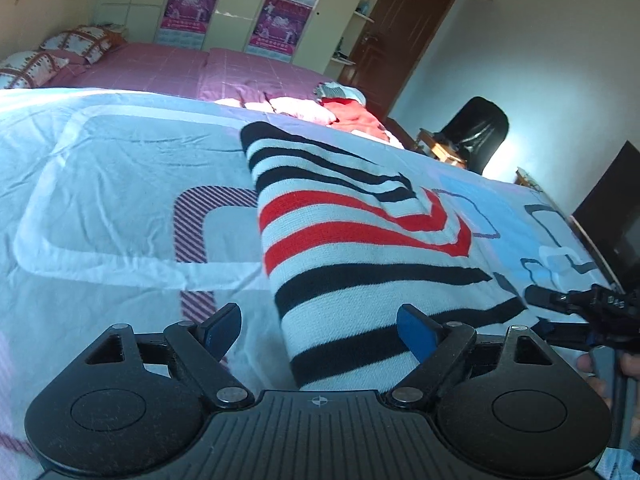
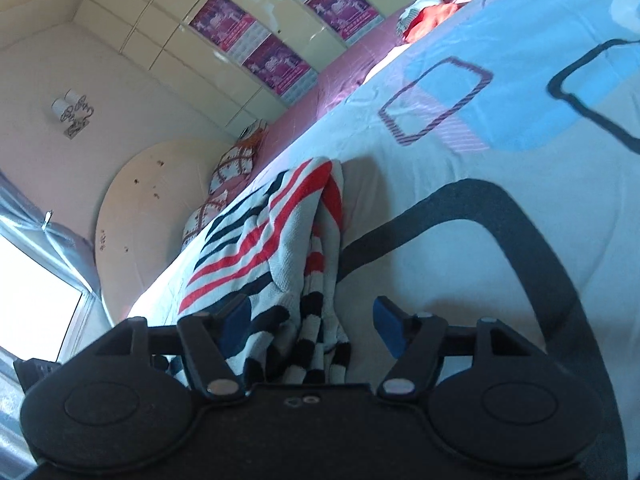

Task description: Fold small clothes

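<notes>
A small knitted sweater (image 1: 360, 240) with white, black and red stripes lies folded lengthwise on a light blue patterned bedspread (image 1: 120, 180). My left gripper (image 1: 320, 328) is open, its blue pads just above the sweater's near end, holding nothing. In the right wrist view the sweater (image 2: 272, 248) runs away from the camera, its near end bunched between the jaws. My right gripper (image 2: 312, 320) is open and holds nothing. The right gripper also shows at the right edge of the left wrist view (image 1: 580, 304).
A pink sheet (image 1: 180, 68) with pillows (image 1: 76, 40) lies beyond the bedspread. A red and white clothes pile (image 1: 344, 108) sits at its far edge. A black chair (image 1: 476, 132), a dark screen (image 1: 612, 224), wardrobes and a brown door stand behind.
</notes>
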`<state>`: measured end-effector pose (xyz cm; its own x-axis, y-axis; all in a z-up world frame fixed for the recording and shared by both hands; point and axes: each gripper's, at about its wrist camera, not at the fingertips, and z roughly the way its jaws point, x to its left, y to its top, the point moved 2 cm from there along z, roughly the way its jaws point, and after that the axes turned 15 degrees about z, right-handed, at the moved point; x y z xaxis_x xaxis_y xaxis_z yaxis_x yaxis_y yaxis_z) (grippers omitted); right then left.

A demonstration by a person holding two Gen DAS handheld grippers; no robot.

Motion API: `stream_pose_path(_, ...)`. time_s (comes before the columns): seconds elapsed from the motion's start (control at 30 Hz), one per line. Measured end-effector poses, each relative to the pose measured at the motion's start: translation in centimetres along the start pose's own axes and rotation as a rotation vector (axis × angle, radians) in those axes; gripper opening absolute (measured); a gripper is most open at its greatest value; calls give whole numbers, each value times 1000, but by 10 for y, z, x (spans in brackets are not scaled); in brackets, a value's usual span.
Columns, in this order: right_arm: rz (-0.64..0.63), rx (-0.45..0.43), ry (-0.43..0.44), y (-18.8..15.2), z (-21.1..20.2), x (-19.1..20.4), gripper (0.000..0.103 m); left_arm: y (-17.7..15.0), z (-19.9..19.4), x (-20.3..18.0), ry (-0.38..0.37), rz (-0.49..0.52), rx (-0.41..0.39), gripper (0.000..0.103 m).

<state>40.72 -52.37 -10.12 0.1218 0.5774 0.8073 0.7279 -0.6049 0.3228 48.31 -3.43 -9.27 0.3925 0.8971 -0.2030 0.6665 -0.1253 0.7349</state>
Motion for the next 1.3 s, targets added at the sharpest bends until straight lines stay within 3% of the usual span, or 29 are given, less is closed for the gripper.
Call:
stream_pose_path(0.27,62,120,59,11,23,-15,71,-7,32,30,-305,-234,46,84)
stream_pose_path(0.47,98,205,132,27,36,-21,73,-13,52,39,-405,-323,28,84)
stream_pose_path(0.7,32,280,156,45,65,-6,72,-2,69,33,-412,-320,29,84)
stream_pose_path(0.77,6,290,160,47,70,-2,72,-1,71,31,-382,-303,32,73)
stream_pose_path(0.9,-9,295,164,50,66,-4,71,-3,73,32,-357,-324,7,62)
stream_pose_path(0.93,-27,294,151,49,66,-2,68,-4,73,30,-342,-319,-1,58)
stream_pose_path(0.97,-60,286,130,47,65,1,52,-3,72,29,-322,-309,-10,55)
stream_pose_path(1.0,-109,270,91,44,65,6,45,-3,73,29,-306,-297,-19,52)
stream_pose_path(1.1,-140,238,74,42,60,9,39,-3,65,27,-286,-277,-56,43)
stream_pose_path(1.3,-181,182,110,36,33,26,36,7,42,26,-304,-239,-118,42)
